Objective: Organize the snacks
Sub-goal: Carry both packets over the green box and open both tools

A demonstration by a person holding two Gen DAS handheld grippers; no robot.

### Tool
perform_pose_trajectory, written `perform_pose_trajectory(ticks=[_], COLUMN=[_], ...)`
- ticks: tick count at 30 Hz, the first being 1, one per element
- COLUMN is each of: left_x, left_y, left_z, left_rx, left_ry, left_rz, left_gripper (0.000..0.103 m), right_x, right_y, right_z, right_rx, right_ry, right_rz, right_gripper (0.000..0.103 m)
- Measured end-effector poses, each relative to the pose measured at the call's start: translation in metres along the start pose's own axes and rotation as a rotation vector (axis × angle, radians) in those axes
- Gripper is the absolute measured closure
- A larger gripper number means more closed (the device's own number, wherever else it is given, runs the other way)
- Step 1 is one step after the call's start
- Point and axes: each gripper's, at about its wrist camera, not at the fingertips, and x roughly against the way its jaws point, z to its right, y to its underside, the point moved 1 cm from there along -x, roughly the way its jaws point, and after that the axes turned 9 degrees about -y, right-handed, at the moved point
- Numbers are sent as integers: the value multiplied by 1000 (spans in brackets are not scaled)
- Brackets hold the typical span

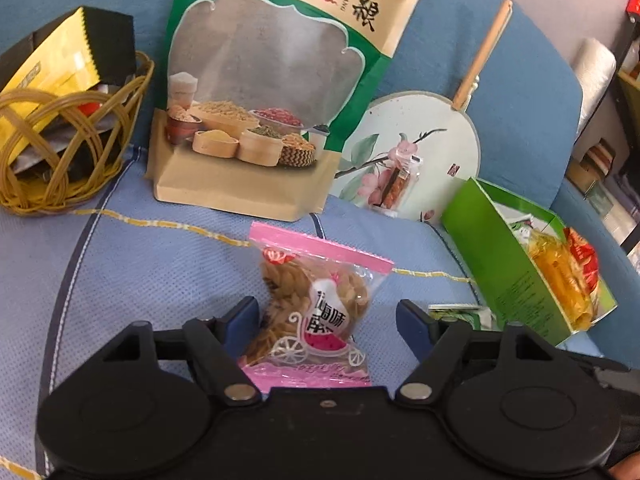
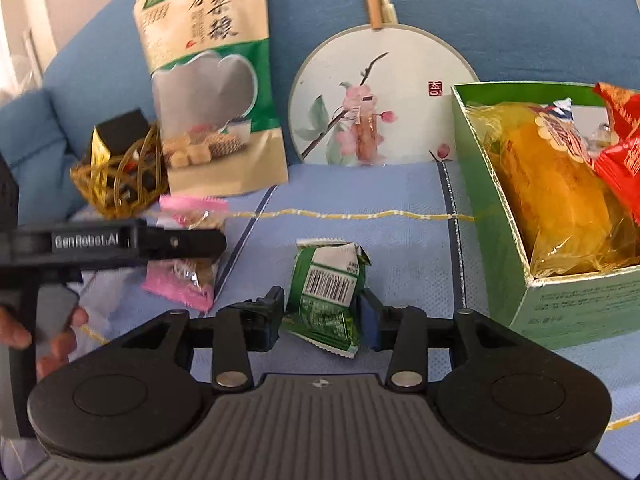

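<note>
A pink-edged clear snack packet (image 1: 316,312) lies on the blue cushion between the fingers of my left gripper (image 1: 328,320). That gripper is open: the left finger is at the packet's edge and the right finger stands apart. In the right wrist view my right gripper (image 2: 322,312) has both pads against a crumpled green packet (image 2: 328,288) with a barcode, close beside the green box (image 2: 580,304). The box holds a yellow wrapped cake and red packets. The left gripper (image 2: 180,242) shows side-on over the pink packet (image 2: 184,280), and the green packet (image 1: 460,312) shows beside the box (image 1: 508,264).
A wicker basket (image 1: 80,160) with a yellow and black pouch sits at the left. A tall grain bag (image 1: 260,100) and a round painted fan (image 1: 420,140) lean on the sofa back. A small clear snack (image 1: 398,184) rests against the fan. A person's hand (image 2: 60,340) holds the left gripper.
</note>
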Motion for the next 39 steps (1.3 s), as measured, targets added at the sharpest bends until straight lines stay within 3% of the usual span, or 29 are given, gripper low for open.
perform_pose_trajectory(ticks=[1,2,5,7,10,14,19,25,29,36,38,39], left_x=[-1,-2,2,8,20,41,52,29,-2,-50,-59,-62], left_y=[0,0,0,-4,-14,-37,-61,-81,-90,-88,-86,-84], left_z=[2,5,6,9,29,76,140,217,262,293,293,293], left_rx=[-25,-67,-51,-15,-42,-93,-157,-208,-240,-261,-260,-260], left_ry=[-22,-43,-41,-26,2,92,178,253,273,257,269,276], left_rz=[2,1,2,5,23,74,118,117,102,68,69,67], left_gripper=[1,19,31,33,33,33,33,33,32,30,23,12], right_x=[-1,-2,6,21,49,88,136,176,183,162,154,147], right_y=[-1,0,1,1,-3,-21,-41,-57,-56,-50,-51,-51], right_z=[1,1,-3,-8,-13,-4,27,79,112,155,160,164], right_rx=[-4,-7,21,69,123,126,116,32,-21,-145,-151,-149], right_ry=[-13,-21,-52,-69,-84,-70,42,217,309,328,314,323], right_rz=[-12,-21,-2,34,115,263,427,555,571,509,496,479], right_gripper=[42,47,49,50,50,50,50,49,49,49,47,40])
